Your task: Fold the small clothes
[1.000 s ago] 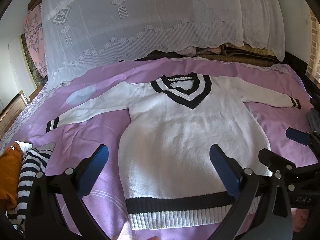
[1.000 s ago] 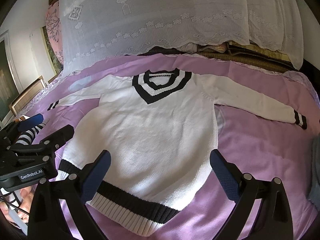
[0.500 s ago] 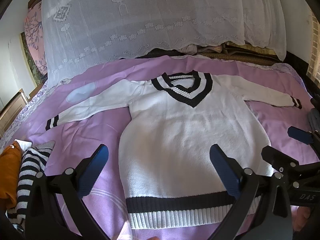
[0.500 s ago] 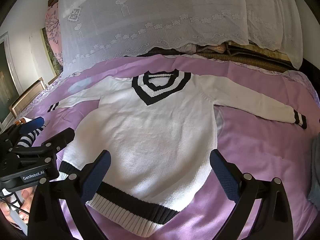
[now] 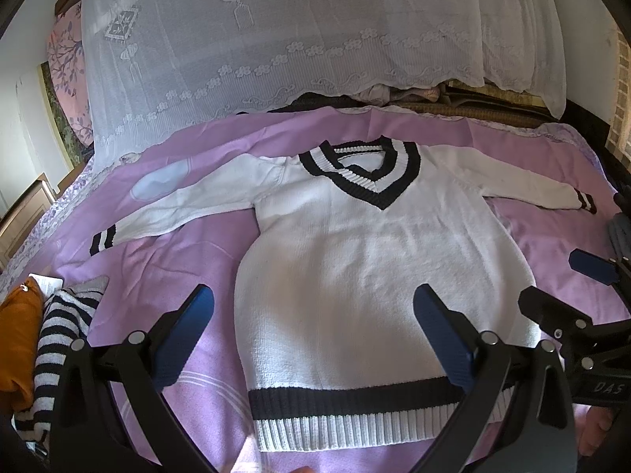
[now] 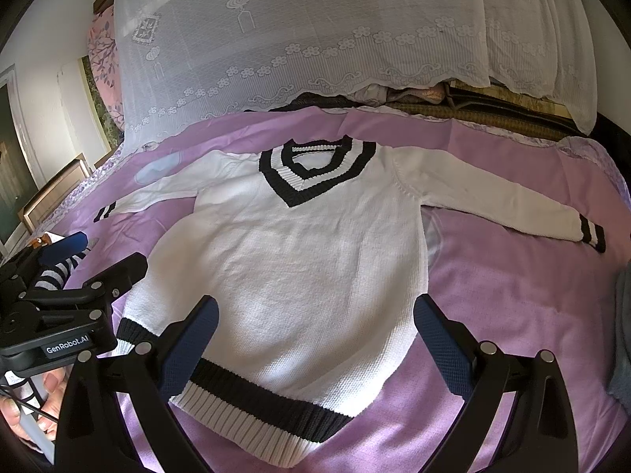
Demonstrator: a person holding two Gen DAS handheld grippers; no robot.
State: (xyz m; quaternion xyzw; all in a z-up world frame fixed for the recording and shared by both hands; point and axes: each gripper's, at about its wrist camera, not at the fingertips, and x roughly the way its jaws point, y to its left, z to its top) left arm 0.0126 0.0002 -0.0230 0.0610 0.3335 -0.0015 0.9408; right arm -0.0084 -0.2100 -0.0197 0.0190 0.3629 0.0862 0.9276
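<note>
While sweater (image 5: pixel 378 276) stays flat, both grippers unchanged

Left gripper (image 5: pixel 313 325) and right gripper (image 6: pixel 315 325) gape wide, seemingly holding nothing.

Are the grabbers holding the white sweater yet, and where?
No. Both the left gripper and right gripper are open above the sweater, holding nothing.

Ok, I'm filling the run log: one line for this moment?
sweater flat, unfolded | left tongs open, empty | right tongs open, empty
</note>
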